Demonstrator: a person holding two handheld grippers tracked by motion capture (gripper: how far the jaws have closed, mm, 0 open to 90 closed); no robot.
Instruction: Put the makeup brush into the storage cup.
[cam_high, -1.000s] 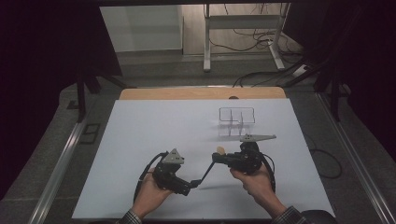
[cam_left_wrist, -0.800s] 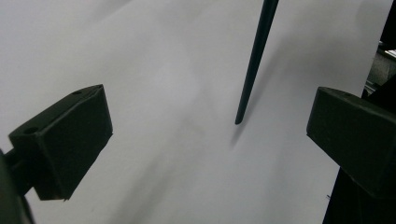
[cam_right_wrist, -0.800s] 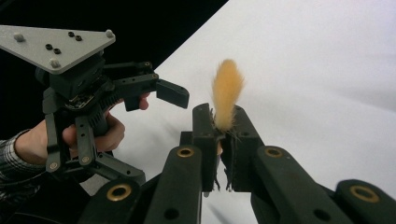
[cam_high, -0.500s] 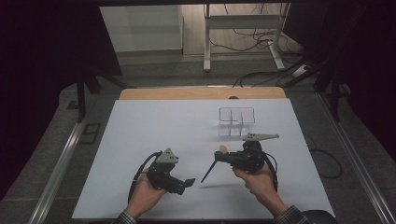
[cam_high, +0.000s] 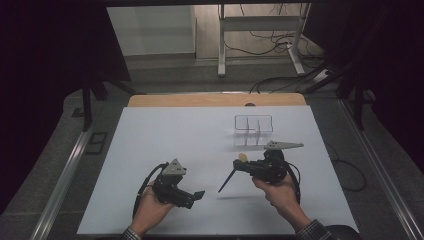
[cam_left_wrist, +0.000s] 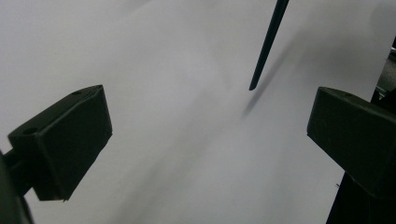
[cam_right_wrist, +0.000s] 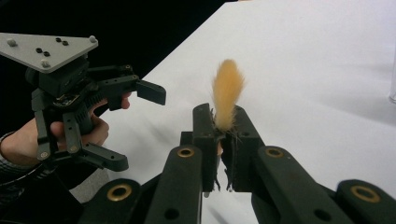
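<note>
A brush with a thin black handle (cam_high: 227, 182) and a tan bristle tuft (cam_right_wrist: 227, 91) hangs over the white table (cam_high: 175, 140). My right gripper (cam_high: 241, 165) is shut on it just below the bristles, which stick up between the fingers (cam_right_wrist: 201, 126). The handle slants down and to the left, with its tip (cam_left_wrist: 261, 60) just above the table. My left gripper (cam_high: 196, 196) is open to the left of the handle tip, not touching it. In the left gripper view its jaws (cam_left_wrist: 210, 135) stand wide apart with nothing between them. It also appears at the left of the right gripper view (cam_right_wrist: 140, 128).
A clear plastic divided holder (cam_high: 253, 125) stands on the table beyond the right gripper. A bare wooden strip (cam_high: 215, 100) runs along the table's far edge. Cables and a metal stand lie on the floor behind.
The left gripper has drawn back to the left, away from the brush handle's tip where it was a second ago. The right gripper still holds the brush, with the handle tilted lower.
</note>
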